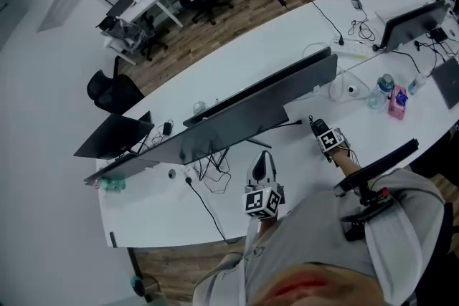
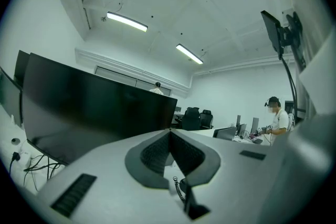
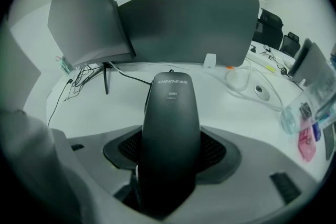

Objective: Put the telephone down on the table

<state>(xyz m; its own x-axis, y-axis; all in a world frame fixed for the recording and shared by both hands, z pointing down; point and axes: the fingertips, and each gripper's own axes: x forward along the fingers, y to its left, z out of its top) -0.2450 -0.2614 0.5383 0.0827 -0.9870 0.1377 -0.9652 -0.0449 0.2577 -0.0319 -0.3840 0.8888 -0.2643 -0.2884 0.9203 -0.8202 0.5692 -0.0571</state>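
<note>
A black telephone handset (image 3: pixel 169 128) stands lengthwise between the jaws of my right gripper (image 3: pixel 170 150), which is shut on it. Its far end points at the white table (image 3: pixel 126 107) in front of a monitor. In the head view the right gripper (image 1: pixel 316 125) is over the table just right of the monitor's foot. My left gripper (image 1: pixel 262 160) hovers near the table's front edge. In the left gripper view the left gripper (image 2: pixel 169 136) is tilted up toward the ceiling, shut with nothing in it. A short coiled cord (image 2: pixel 178 189) shows under its jaws.
Two large dark monitors (image 1: pixel 265 100) stand across the table with cables (image 1: pixel 208 168) at their feet. To the right are a water bottle (image 1: pixel 380 91), a pink item (image 1: pixel 396 102) and a coil of white cable (image 3: pixel 241 81). Another person (image 2: pixel 274 120) works at a far desk.
</note>
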